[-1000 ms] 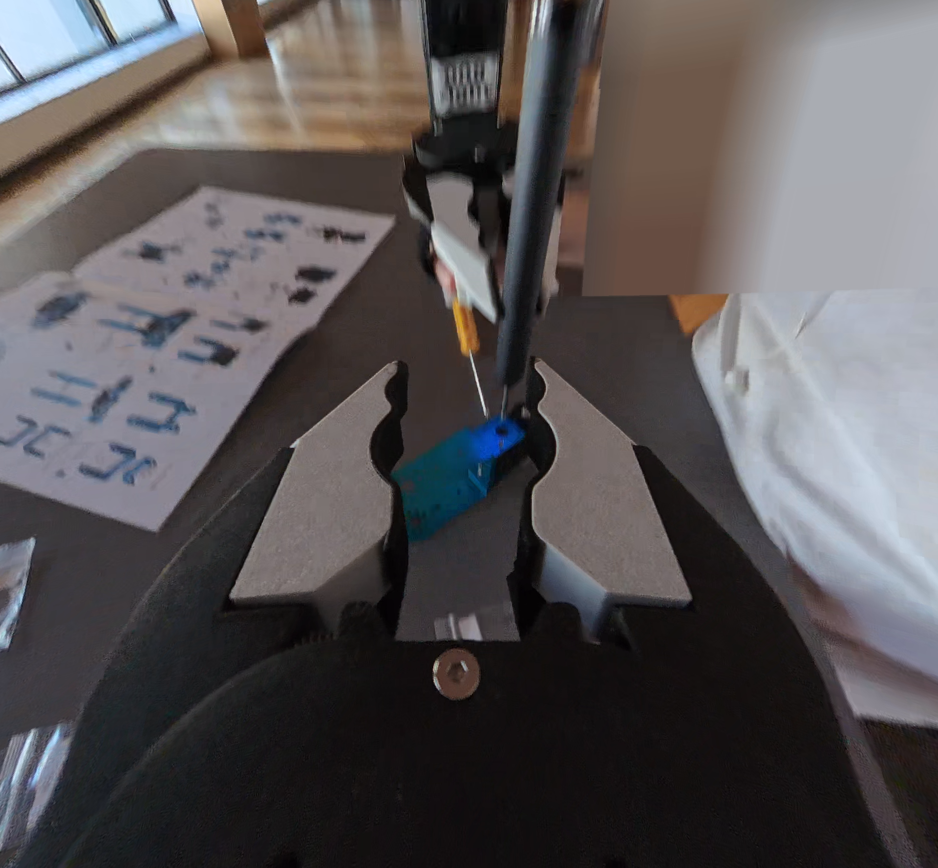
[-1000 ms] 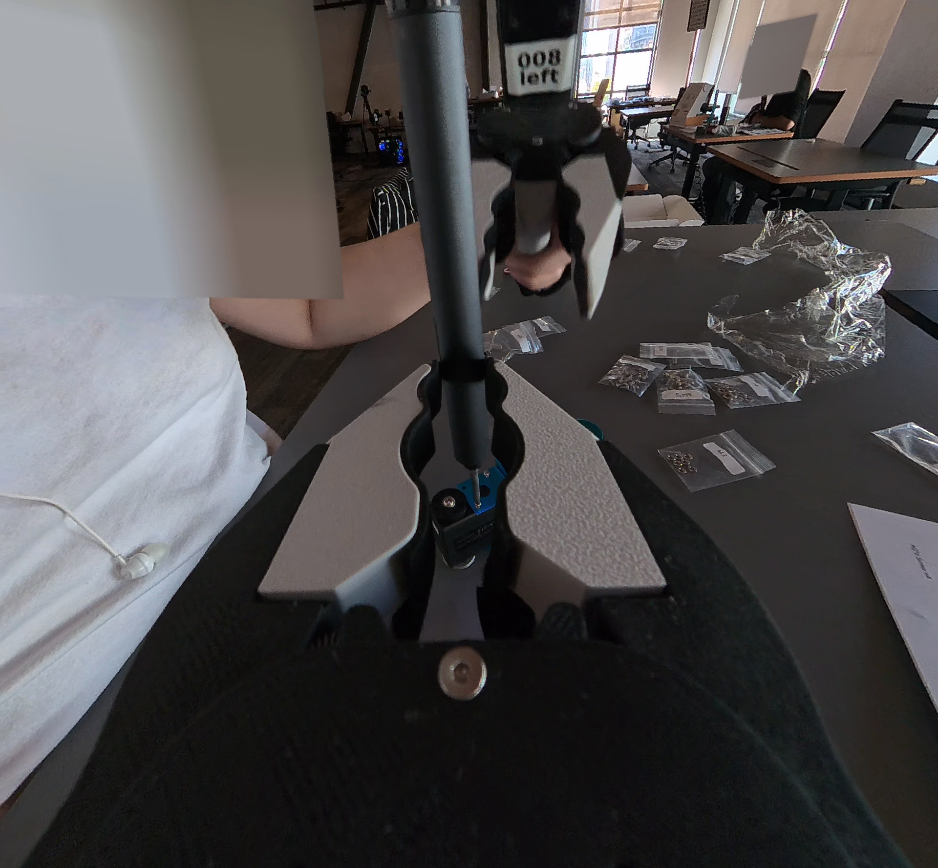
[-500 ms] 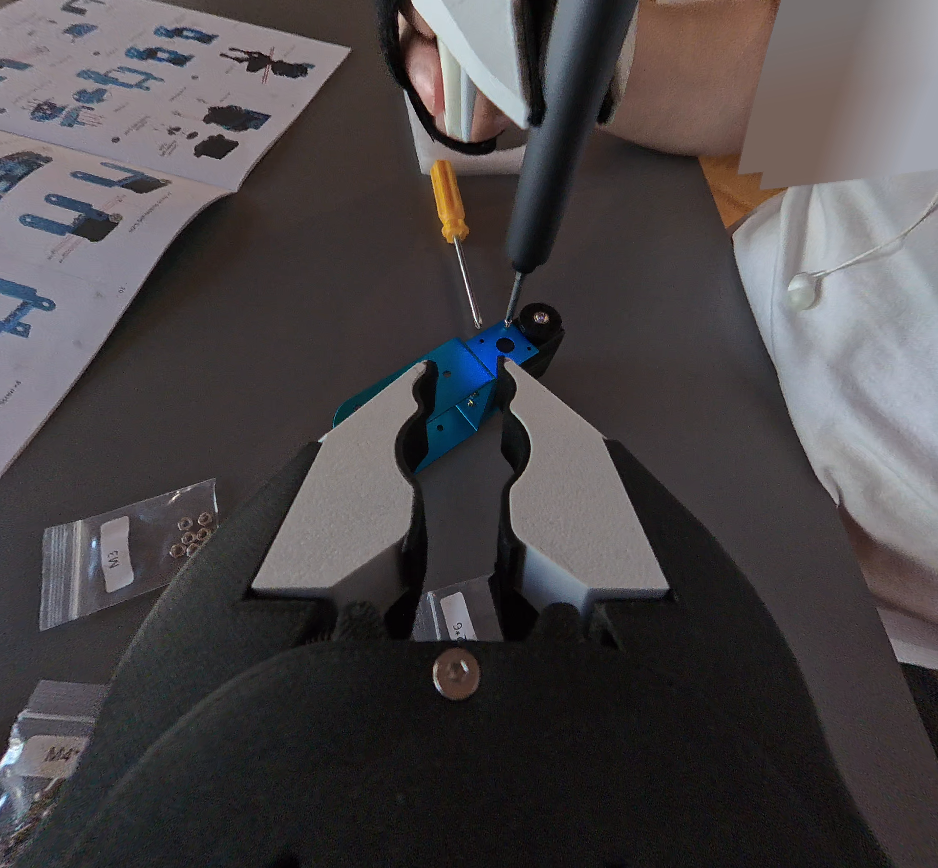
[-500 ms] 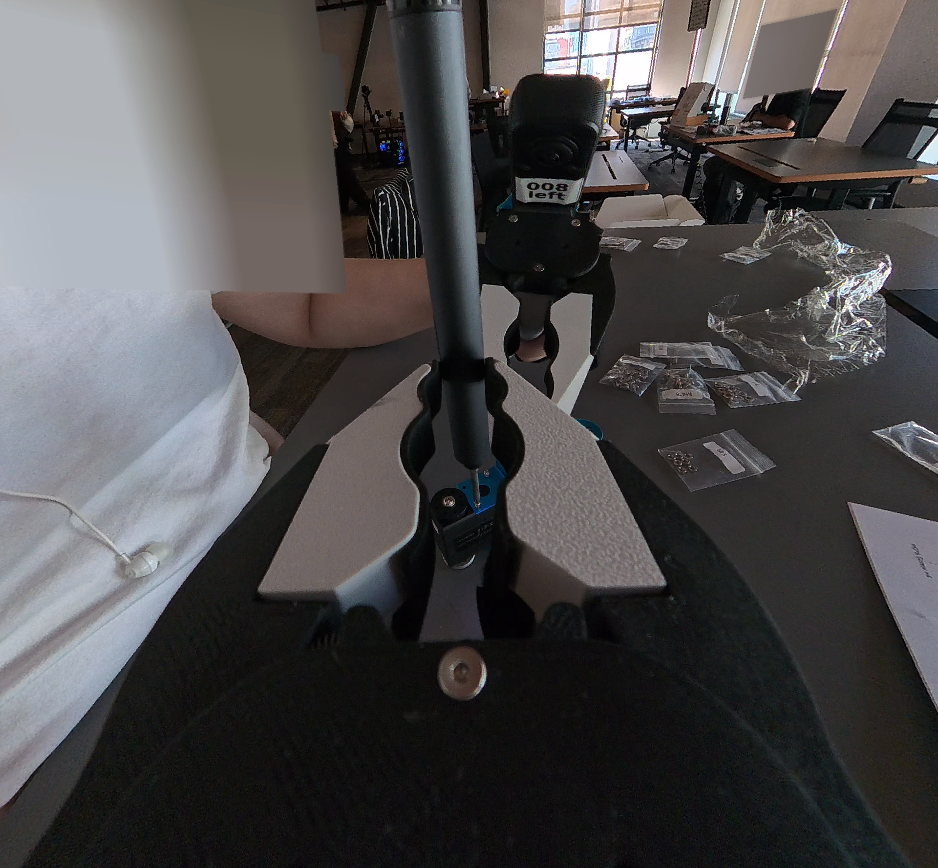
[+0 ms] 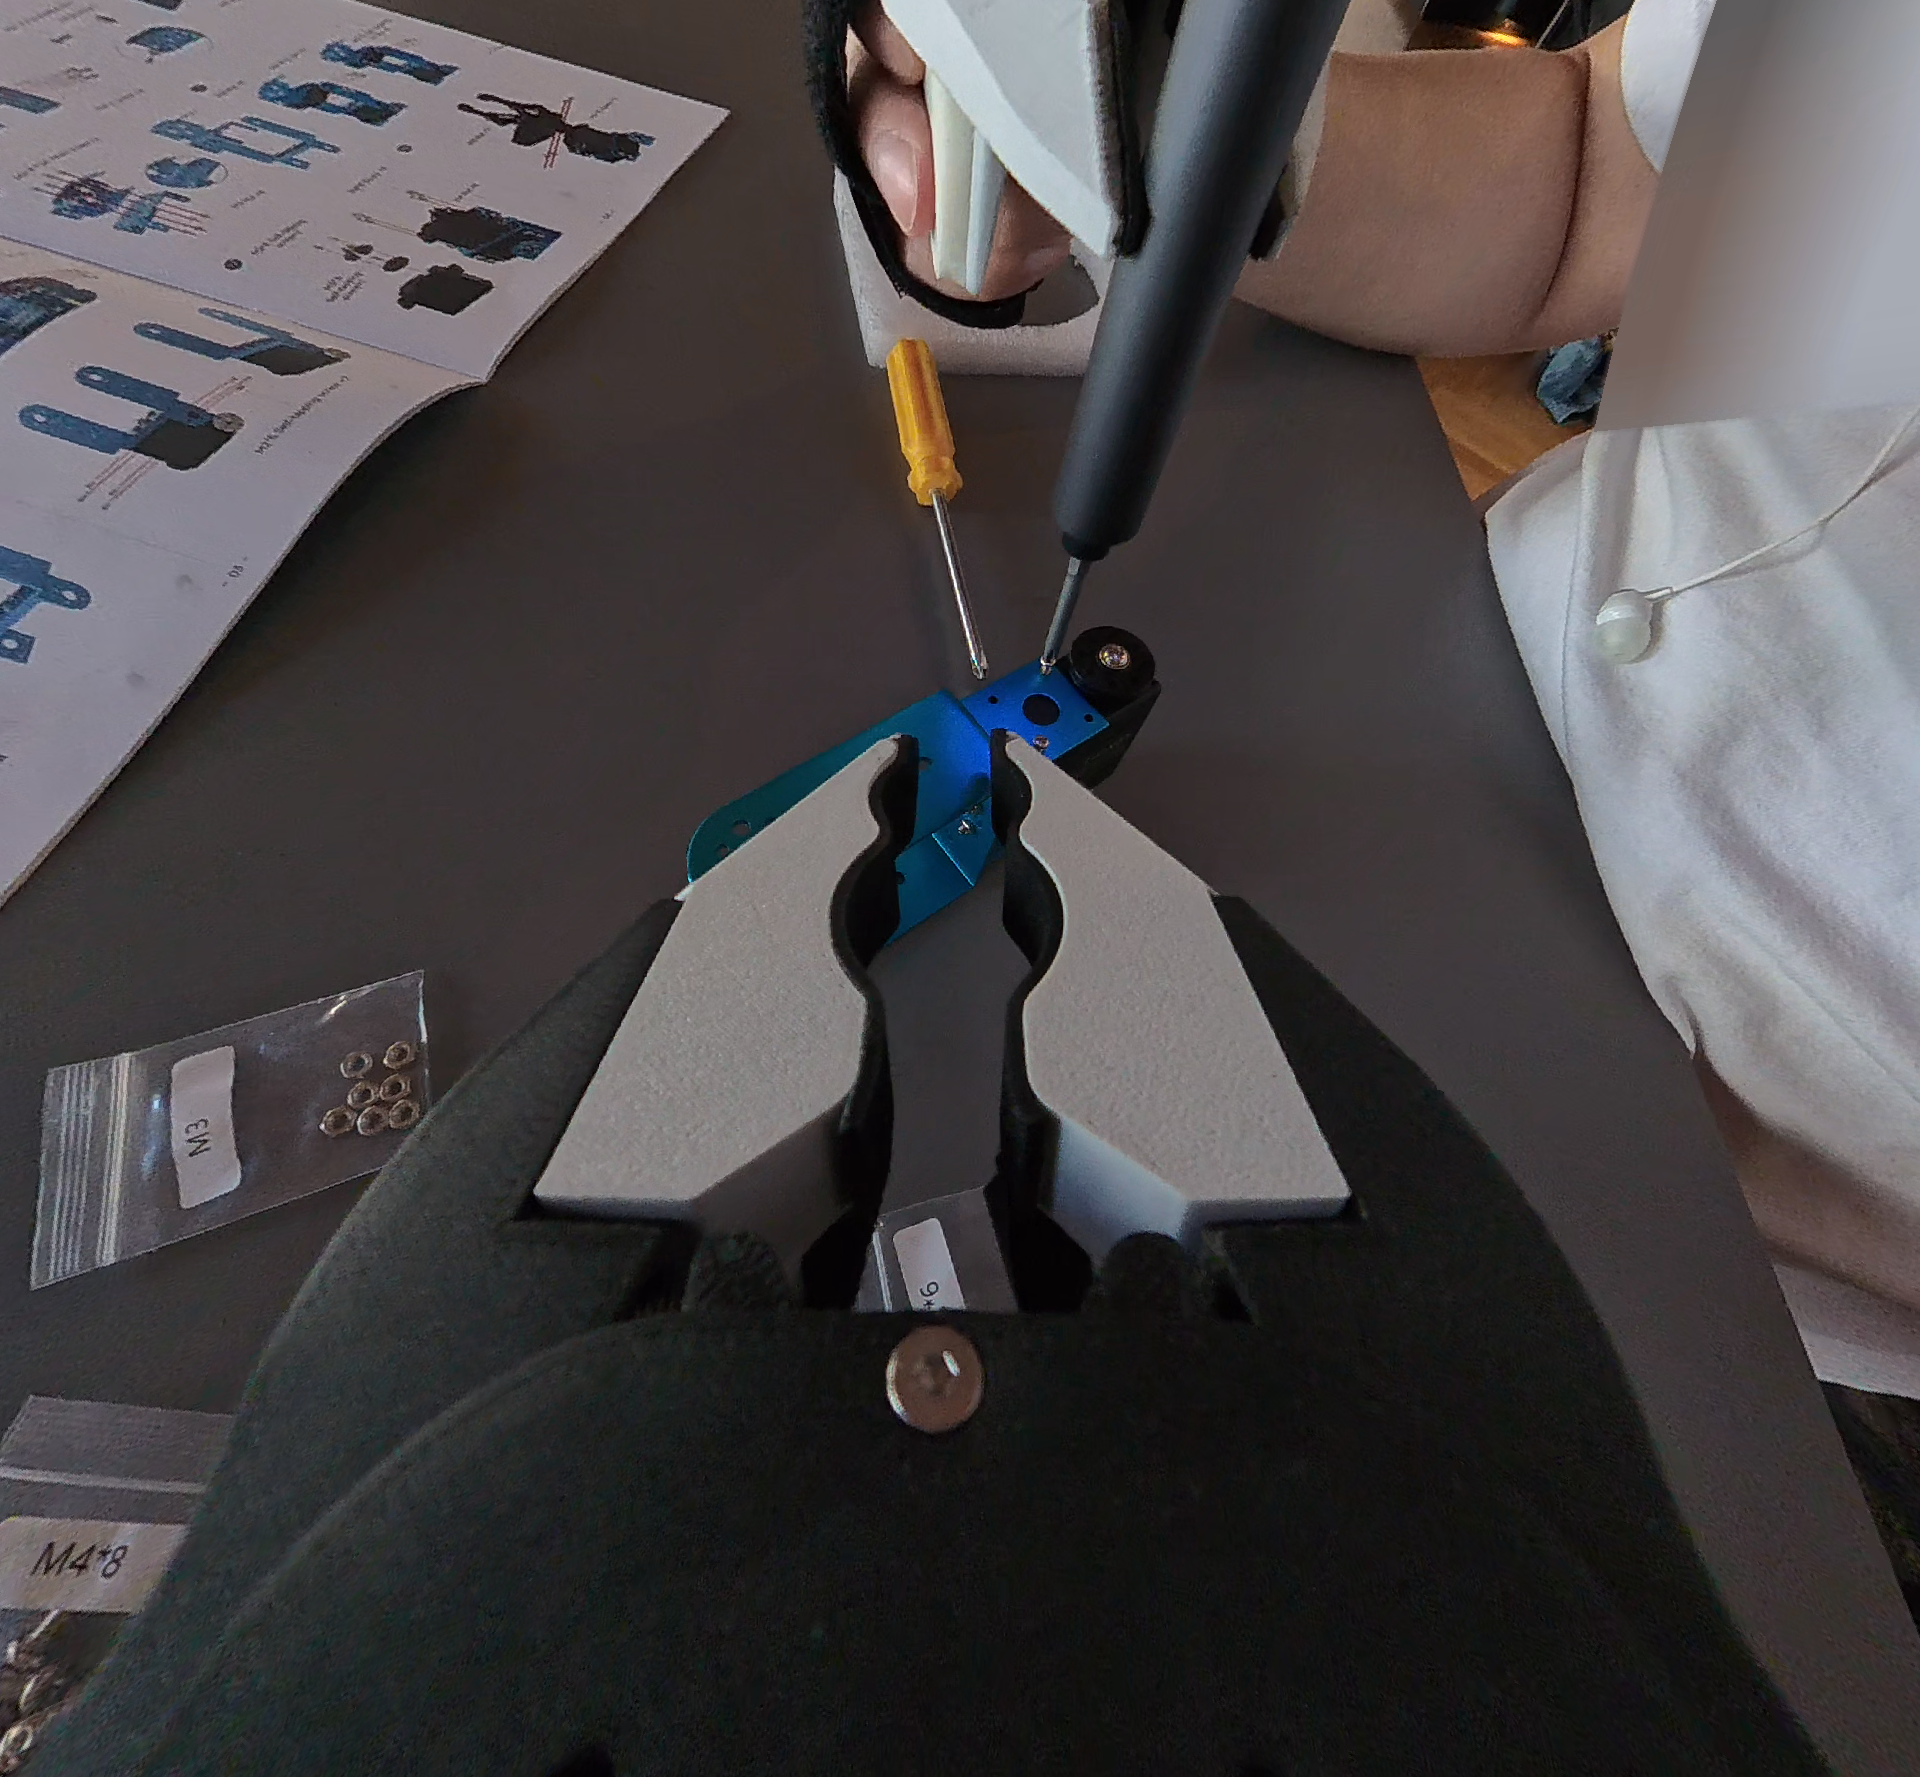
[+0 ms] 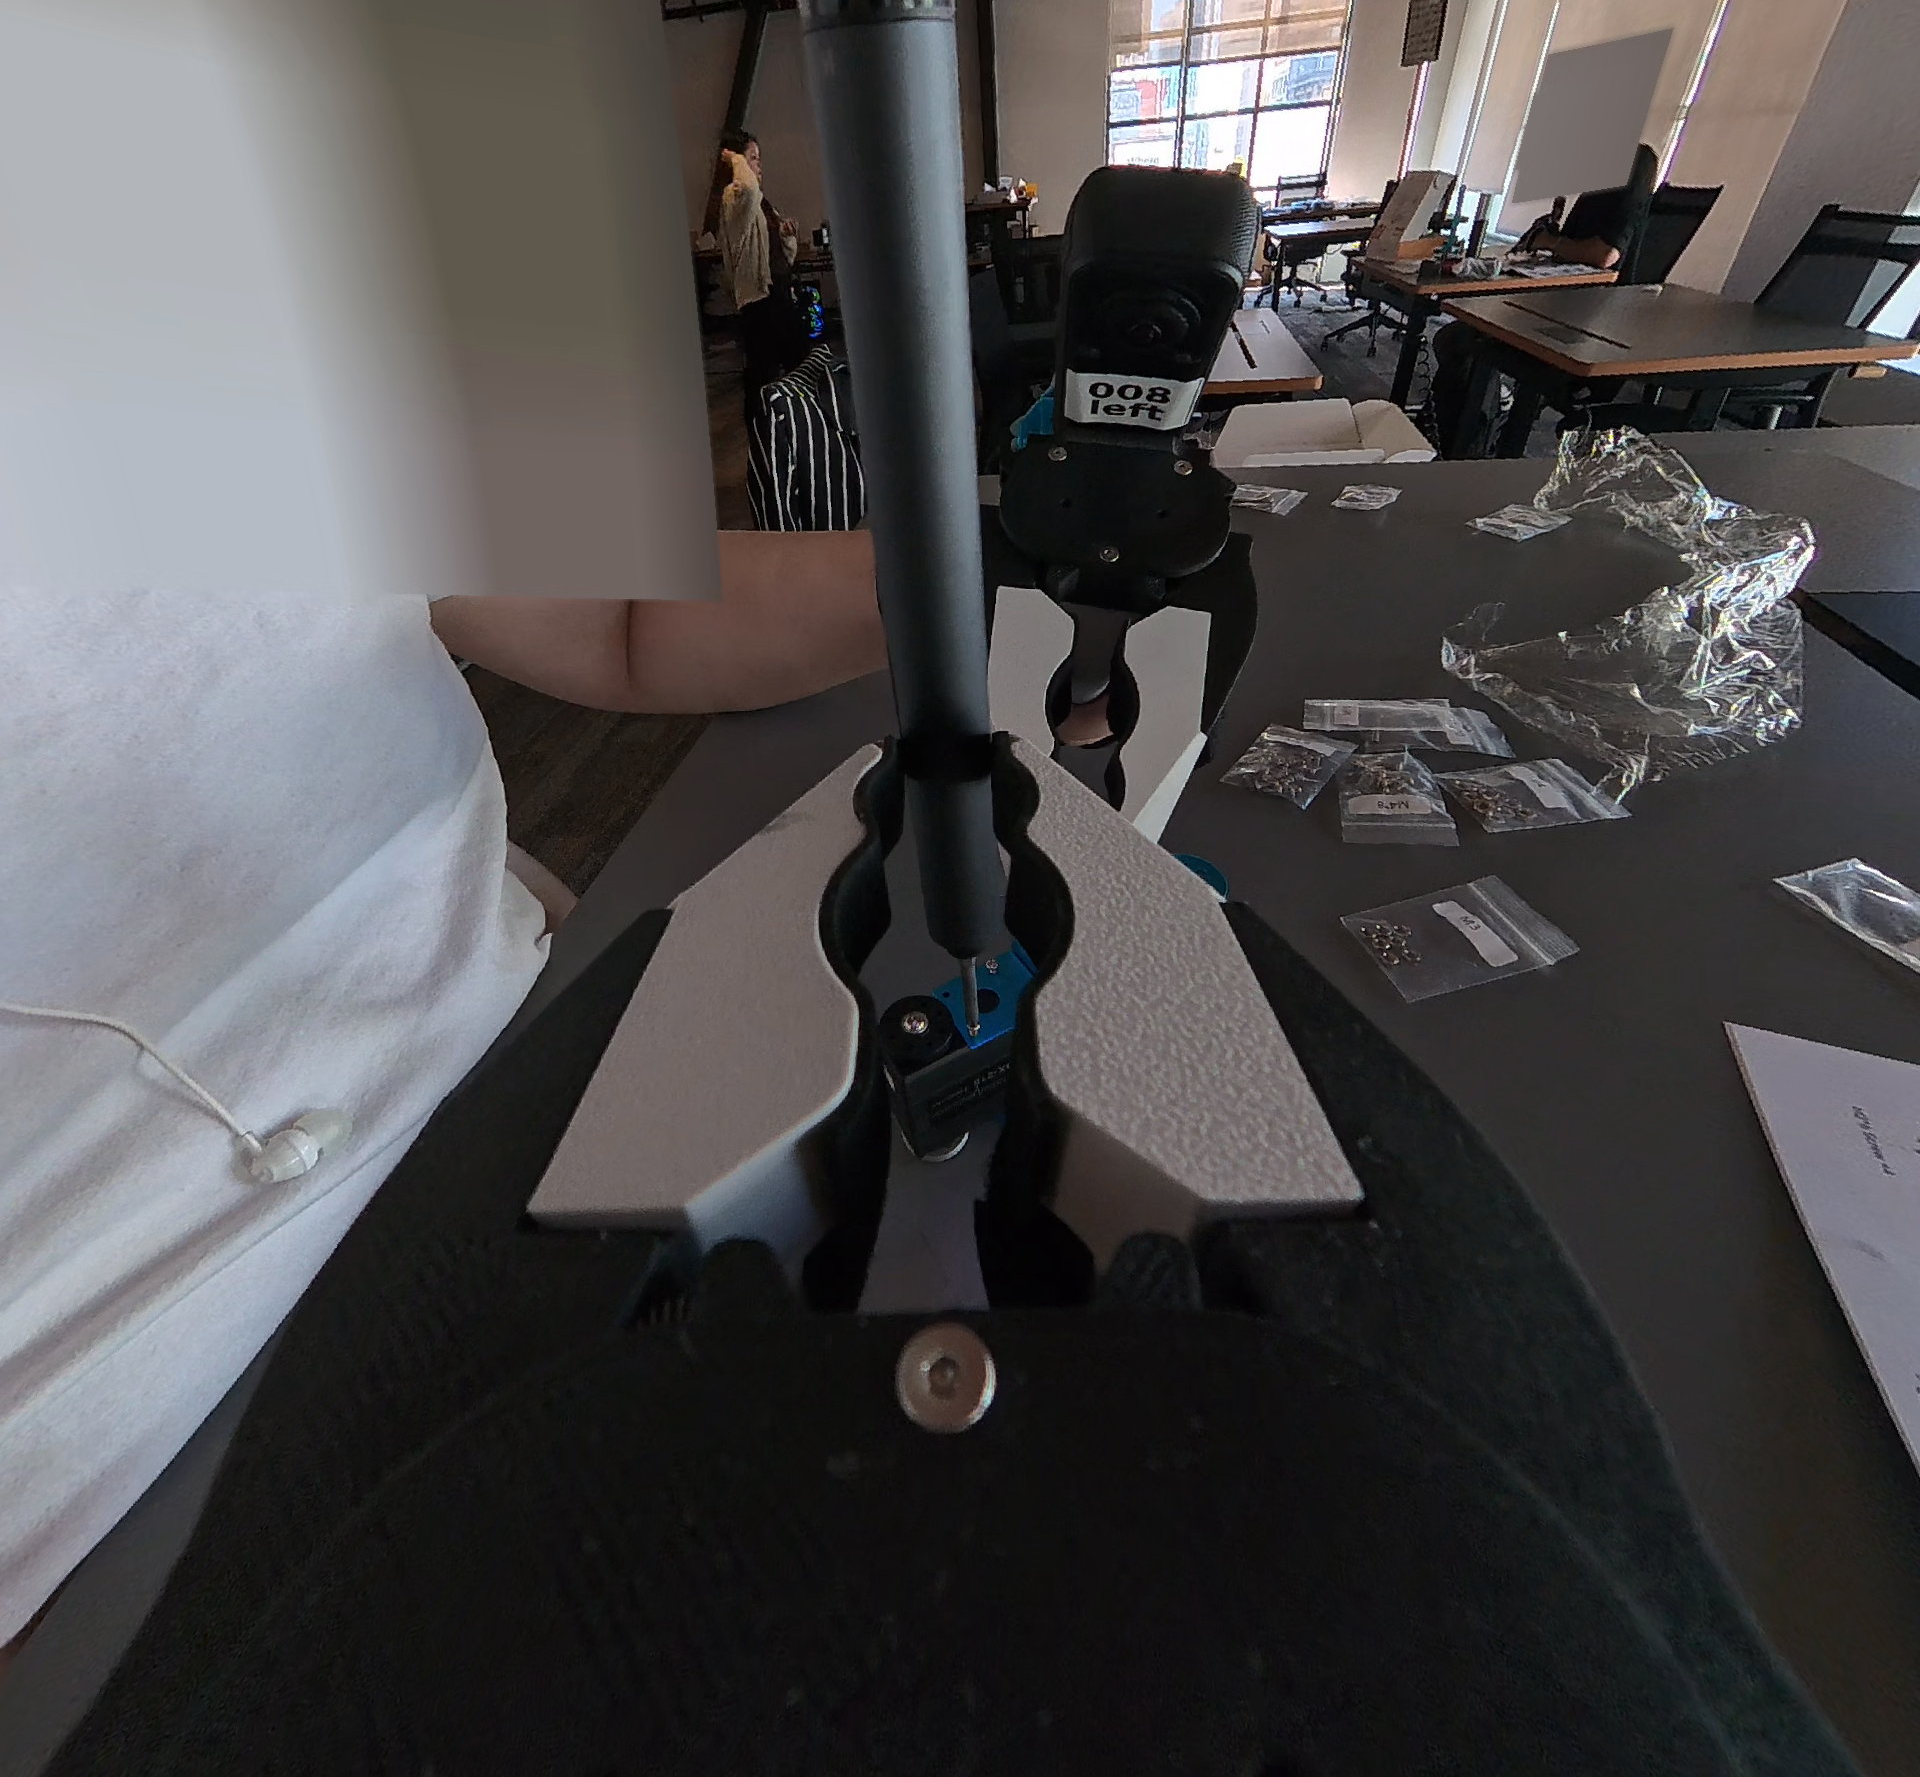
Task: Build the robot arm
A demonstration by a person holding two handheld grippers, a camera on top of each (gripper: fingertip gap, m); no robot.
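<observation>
A blue metal bracket (image 5: pixel 1029 704) with a black servo (image 5: pixel 1117 688) lies on the dark table (image 5: pixel 623 636). My left gripper (image 5: pixel 951 740) points down at it, its narrow jaws closed on the bracket's folded middle. My right gripper (image 6: pixel 943 751) is shut on a dark grey electric screwdriver (image 6: pixel 894 377), held upright. The driver's bit rests on a screw at the bracket's corner (image 6: pixel 977 1026), beside the servo's round horn (image 6: pixel 914 1026). The screwdriver also shows in the left wrist view (image 5: pixel 1174 273), coming down from the top.
A small yellow screwdriver (image 5: pixel 925 423) lies just beyond the bracket, beside a white foam block (image 5: pixel 966 325). An open instruction booklet (image 5: pixel 260 221) lies at left. Small bags of hardware (image 5: pixel 229 1125) (image 6: pixel 1392 782) and crumpled clear plastic (image 6: pixel 1662 626) lie on the table. A person in a white shirt (image 5: pixel 1714 740) is close at right. Across from one pair of fingers to the other is roughly 8 centimetres. Between my left fingertips and the servo's round horn (image 6: pixel 914 1026) there is roughly 4 centimetres. Look for it in the left wrist view (image 5: pixel 1107 665) too.
My left gripper has tipped down over the table and its jaws have narrowed onto the blue bracket. My right gripper and the electric screwdriver have stayed in place.
</observation>
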